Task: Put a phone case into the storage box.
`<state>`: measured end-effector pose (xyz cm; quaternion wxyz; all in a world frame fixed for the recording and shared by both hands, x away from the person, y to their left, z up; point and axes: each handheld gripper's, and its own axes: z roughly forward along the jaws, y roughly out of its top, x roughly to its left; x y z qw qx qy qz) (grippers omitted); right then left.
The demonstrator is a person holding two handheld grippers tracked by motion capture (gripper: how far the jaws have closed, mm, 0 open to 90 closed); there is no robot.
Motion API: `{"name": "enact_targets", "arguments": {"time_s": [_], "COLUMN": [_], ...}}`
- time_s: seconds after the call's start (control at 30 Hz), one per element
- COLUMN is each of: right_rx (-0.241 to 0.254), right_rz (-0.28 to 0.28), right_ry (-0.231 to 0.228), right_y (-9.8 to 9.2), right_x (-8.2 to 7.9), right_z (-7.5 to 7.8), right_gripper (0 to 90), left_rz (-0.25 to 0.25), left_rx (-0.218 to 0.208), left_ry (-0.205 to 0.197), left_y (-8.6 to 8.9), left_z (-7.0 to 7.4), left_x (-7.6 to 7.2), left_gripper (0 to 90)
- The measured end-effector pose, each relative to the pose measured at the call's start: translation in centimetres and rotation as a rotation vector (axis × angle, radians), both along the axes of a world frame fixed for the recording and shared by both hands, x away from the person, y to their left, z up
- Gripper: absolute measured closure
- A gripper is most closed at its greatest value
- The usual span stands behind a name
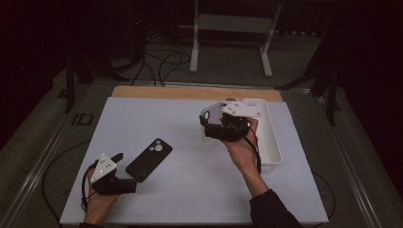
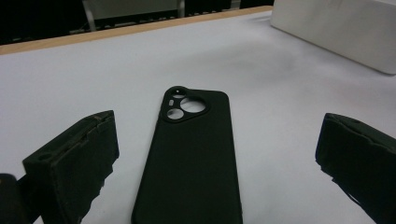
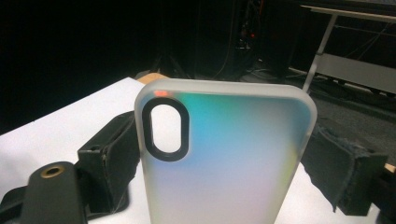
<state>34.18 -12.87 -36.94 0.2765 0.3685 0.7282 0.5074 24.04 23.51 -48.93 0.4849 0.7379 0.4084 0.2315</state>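
The right gripper (image 1: pixel 219 124) holds a frosted case (image 3: pixel 224 163) by its two long edges, jaws spread wide, lifted above the white mat (image 1: pixel 190 199) just at 9 o'clock of the white bin (image 1: pixel 271 142). The left gripper (image 1: pixel 124 176) rests low at the mat's near-left corner, jaws wide apart and gripping nothing — a black case (image 1: pixel 148 159) lies flat at its 1 o'clock, near end between the jaws. Bare mat stretches between the two cases and toward the wooden strip (image 1: pixel 190 92) at 12 o'clock.

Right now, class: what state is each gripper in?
Left gripper: open, black phone case between its jaws, untouched.
Right gripper: shut on frosted case.
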Motion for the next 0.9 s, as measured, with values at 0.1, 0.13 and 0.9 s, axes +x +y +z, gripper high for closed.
{"name": "enact_targets", "arguments": {"time_s": [0.1, 0.13, 0.9], "right_rx": [0.005, 0.006, -0.002], "right_rz": [-0.015, -0.020, -0.088], "right_ry": [-0.002, -0.004, -0.012], "right_y": [-0.1, -0.1, -1.7], "right_x": [0.2, 0.3, 2.6], "right_z": [0.0, 0.0, 1.1], "right_gripper": [16.7, 16.7, 16.7], "left_rz": [0.001, 0.001, 0.004], "left_rx": [0.000, 0.001, 0.001], "left_ry": [0.001, 0.001, -0.001], "left_y": [0.0, 0.0, 0.1], "left_z": [0.0, 0.0, -0.1], "left_x": [0.0, 0.0, 0.0], "left_gripper": [0.0, 0.0, 0.1]}}
